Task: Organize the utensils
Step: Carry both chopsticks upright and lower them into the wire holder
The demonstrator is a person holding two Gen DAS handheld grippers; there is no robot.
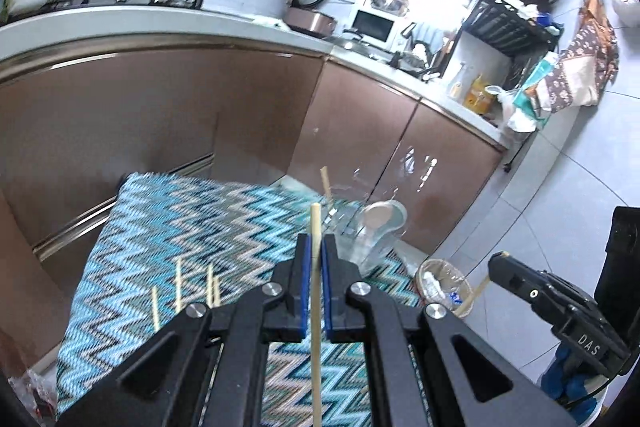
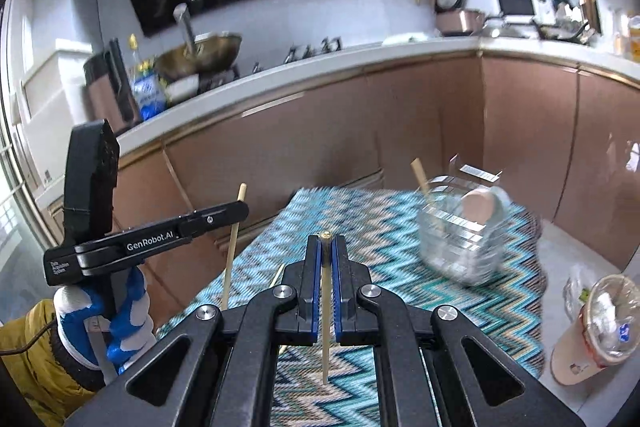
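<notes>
Above the zigzag cloth (image 1: 168,227), my left gripper (image 1: 316,259) and right gripper (image 2: 327,259) each pinch one pale bamboo chopstick (image 1: 316,307) (the carrying step, I judge). Next: tip both into the clear holder (image 2: 460,239) at the cloth's far right corner; other chopsticks (image 1: 178,287) lie near its left edge.

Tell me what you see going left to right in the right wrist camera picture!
Gloved hand → left hand-held gripper with its chopstick → right hand-held gripper with its chopstick → clear container → plastic cup.
</notes>
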